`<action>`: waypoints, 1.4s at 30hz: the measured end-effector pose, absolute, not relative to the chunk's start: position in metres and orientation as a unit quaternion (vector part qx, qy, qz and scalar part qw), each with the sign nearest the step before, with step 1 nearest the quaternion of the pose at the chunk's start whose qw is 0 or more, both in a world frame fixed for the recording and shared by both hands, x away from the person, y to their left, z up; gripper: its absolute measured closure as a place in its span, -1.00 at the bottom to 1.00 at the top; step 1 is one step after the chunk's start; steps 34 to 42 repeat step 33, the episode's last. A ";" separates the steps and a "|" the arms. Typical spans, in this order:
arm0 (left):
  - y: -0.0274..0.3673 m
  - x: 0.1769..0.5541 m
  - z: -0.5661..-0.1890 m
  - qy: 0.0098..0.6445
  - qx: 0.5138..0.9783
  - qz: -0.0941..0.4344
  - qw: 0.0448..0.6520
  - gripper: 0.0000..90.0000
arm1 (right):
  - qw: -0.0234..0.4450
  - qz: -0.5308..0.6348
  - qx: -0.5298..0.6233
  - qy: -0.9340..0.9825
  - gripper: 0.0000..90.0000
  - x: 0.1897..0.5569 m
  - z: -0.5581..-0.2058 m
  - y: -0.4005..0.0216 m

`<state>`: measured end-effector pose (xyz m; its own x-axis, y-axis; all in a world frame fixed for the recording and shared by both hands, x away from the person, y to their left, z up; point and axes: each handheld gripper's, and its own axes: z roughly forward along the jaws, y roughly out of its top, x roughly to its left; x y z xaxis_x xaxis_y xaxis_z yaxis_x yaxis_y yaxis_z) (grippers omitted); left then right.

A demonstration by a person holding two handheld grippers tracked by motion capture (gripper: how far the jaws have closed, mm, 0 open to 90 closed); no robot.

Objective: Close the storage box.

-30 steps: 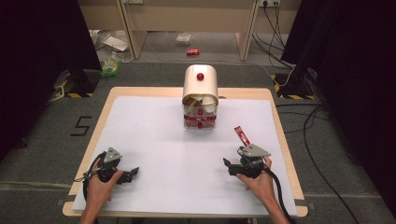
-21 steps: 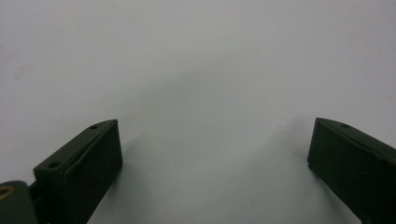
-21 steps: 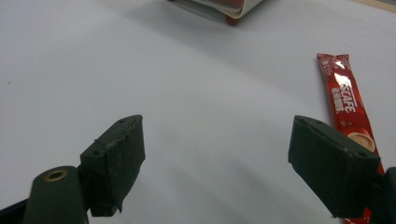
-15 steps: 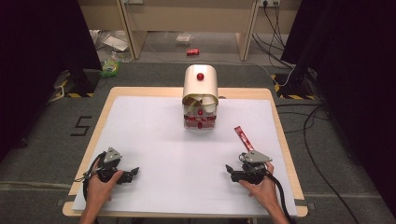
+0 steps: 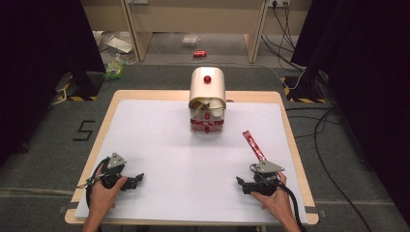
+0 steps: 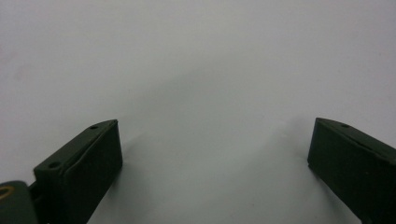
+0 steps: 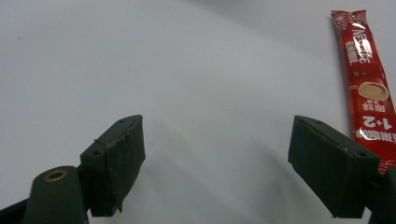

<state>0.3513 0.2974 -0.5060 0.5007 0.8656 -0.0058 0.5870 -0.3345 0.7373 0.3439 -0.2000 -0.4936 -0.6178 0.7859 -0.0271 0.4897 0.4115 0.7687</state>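
We see a long, flat red sachet [image 7: 366, 79] with white print and a cup picture, lying just beside our right gripper [image 5: 249, 184], whose jaws are wide apart and empty. Our left gripper [image 5: 137, 179] is also wide.

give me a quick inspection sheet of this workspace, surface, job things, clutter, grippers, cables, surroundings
surface: wooden table covered by a white sheet, lying flat
job's things: red instant-coffee stick sachet flat on the sheet, just ahead of the right gripper; cream rounded dispenser box with a red knob at the far middle, red packets in its lower opening
clutter: nothing seen on the table
grippers: left gripper open, resting near the left front edge, nothing between its jaws; right gripper open, empty, sachet beside one jaw
cables: black cable trails from the right gripper; loose cables on the floor at right
surroundings: grey carpet, wooden furniture legs, litter and a red can beyond the table
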 end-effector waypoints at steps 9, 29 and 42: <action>0.297 0.351 -0.506 0.459 0.792 0.199 0.350 -0.95 | 0.183 0.355 0.375 0.837 -0.60 0.340 -0.496 -0.200; 0.297 0.351 -0.506 0.459 0.792 0.199 0.350 -0.95 | 0.168 0.356 0.385 0.835 -0.64 0.343 -0.496 -0.202; 0.297 0.351 -0.506 0.459 0.792 0.198 0.350 -0.95 | 0.168 0.356 0.385 0.835 -0.64 0.343 -0.496 -0.202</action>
